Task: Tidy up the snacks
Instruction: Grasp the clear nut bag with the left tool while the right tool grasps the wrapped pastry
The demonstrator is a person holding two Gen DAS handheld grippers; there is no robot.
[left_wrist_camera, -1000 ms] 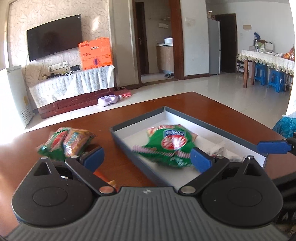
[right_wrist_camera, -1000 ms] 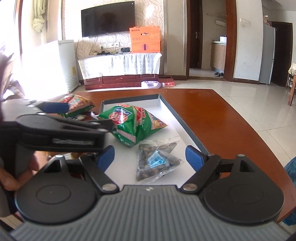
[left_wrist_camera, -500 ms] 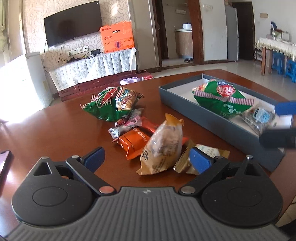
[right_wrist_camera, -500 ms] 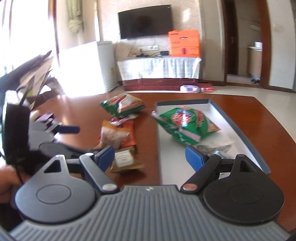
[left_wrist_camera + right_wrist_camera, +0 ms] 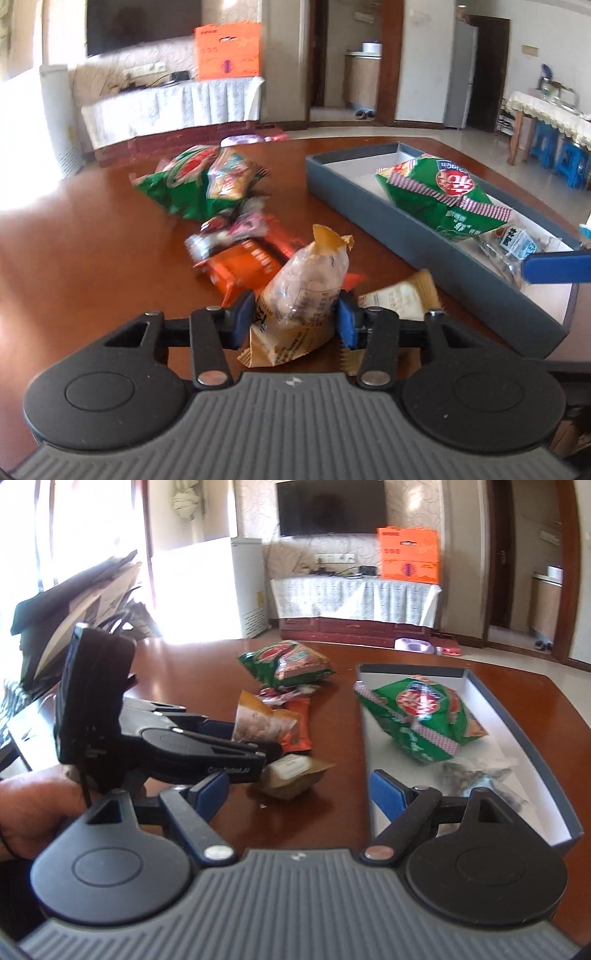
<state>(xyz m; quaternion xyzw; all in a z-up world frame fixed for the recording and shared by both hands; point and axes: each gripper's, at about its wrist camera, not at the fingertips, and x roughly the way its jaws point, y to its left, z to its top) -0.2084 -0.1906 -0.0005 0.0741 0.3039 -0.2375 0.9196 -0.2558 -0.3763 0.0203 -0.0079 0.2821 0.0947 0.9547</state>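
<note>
A tan snack packet stands upright among loose snacks on the brown table. My left gripper is closing, and both blue pads touch the packet's sides; it also shows in the right wrist view. A grey tray on the right holds a green bag and a clear nut packet. My right gripper hangs open over the table beside the tray's near left wall, with nothing between its fingers.
Still on the table are a second green bag, a small pink wrapper, an orange packet and a flat beige packet. A person's hand holds the left gripper. Bare wood lies to the left.
My left gripper has swung from the tray to the loose pile, sunk toward the tan packet, and its jaws have narrowed onto it. The right gripper has turned left, still open.
</note>
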